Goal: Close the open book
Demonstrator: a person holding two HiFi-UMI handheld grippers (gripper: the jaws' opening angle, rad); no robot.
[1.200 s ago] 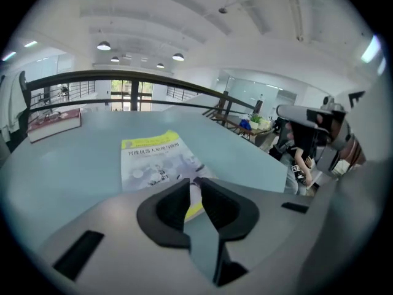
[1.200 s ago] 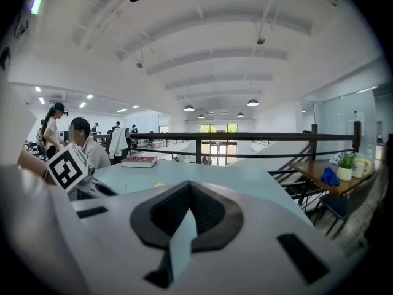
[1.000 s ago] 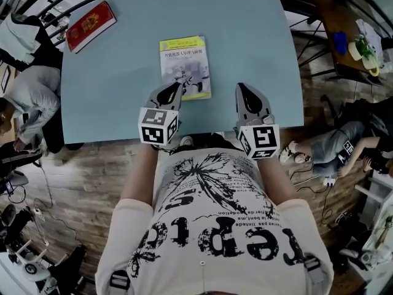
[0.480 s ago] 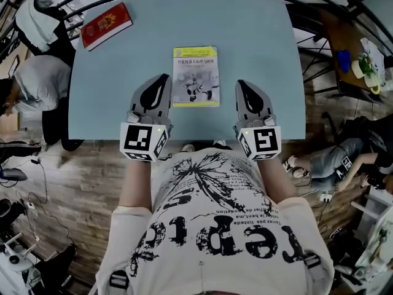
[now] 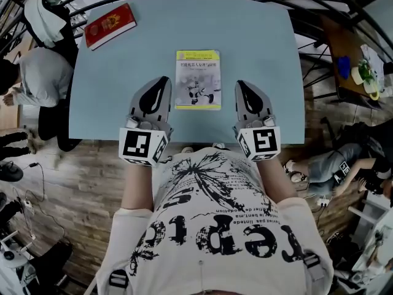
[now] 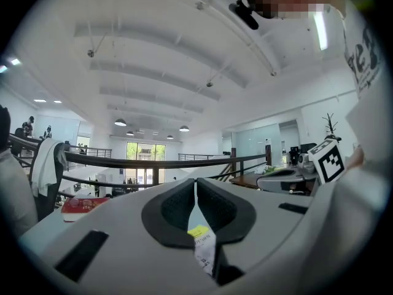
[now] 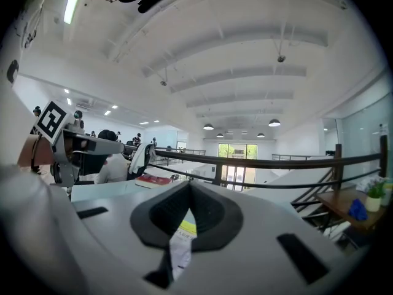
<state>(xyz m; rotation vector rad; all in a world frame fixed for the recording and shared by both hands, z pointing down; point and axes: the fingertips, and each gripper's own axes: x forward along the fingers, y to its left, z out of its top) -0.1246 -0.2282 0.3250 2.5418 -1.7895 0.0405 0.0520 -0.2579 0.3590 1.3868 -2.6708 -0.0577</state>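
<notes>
White-and-yellow paper book lies closed in the middle of one light blue tabletop. A second, red book lies at its far left corner. The left gripper and right gripper hover on either side of the first book, each with its two fingers together and empty.

We get bright, even light from windows far beyond the fingers of the left gripper and ceiling lamps above them. Edges bend and darken; the fingers themselves blur.

White T-shirt, black print; grey left tongs, right tongs
</notes>
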